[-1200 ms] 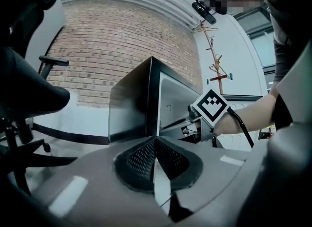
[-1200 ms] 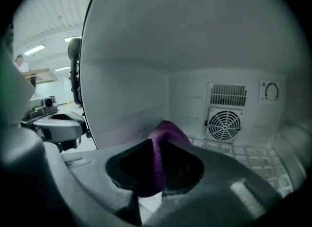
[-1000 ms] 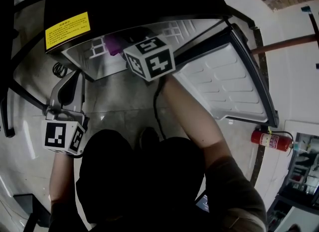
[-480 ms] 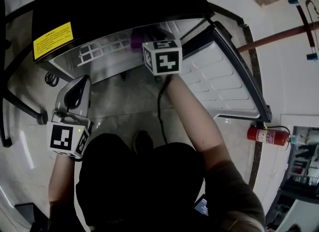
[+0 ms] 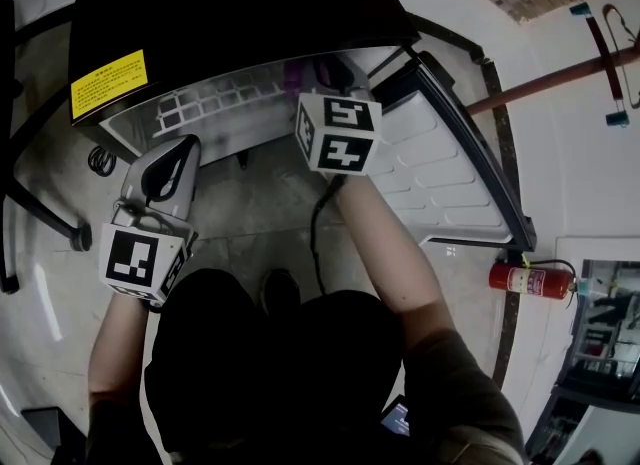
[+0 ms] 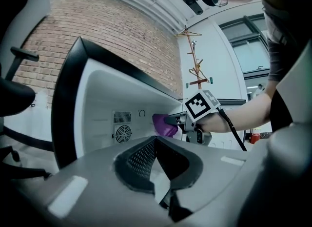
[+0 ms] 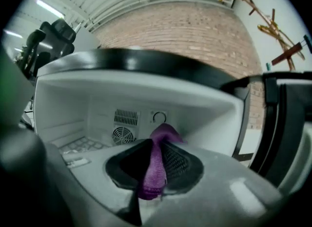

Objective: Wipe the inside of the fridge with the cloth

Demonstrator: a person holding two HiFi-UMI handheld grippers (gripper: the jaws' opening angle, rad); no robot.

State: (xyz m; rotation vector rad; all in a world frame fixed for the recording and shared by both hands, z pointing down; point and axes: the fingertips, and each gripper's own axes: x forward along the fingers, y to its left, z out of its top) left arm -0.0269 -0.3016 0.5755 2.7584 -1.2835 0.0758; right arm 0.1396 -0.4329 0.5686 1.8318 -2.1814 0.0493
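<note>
A small black fridge (image 5: 230,13) fills the upper part of the head view. Its door (image 5: 440,173) is swung open toward the right, showing a white ribbed inner lining. A yellow label (image 5: 108,83) sits on the fridge top at upper left.

The right gripper (image 6: 180,121) reaches into the white compartment, near the centre of the opening. Its jaws pinch a purple cloth (image 7: 155,167). The cloth runs up between the jaws and bunches out past their tips, in front of the back wall. From the left gripper view the cloth sits close to that wall, but whether it touches cannot be told.

On the back wall are a round fan grille (image 7: 121,134), a slotted vent above it, and a round dial (image 7: 159,117) to the right. A white wire shelf (image 5: 215,103) lies along the compartment floor, left of the cloth.

The left gripper (image 5: 185,143) hangs outside the fridge at the left of the head view, just in front of the opening. Its jaws are pressed together with nothing between them.

A red fire extinguisher (image 5: 522,279) lies on the floor at lower right, beyond the door's edge.
</note>
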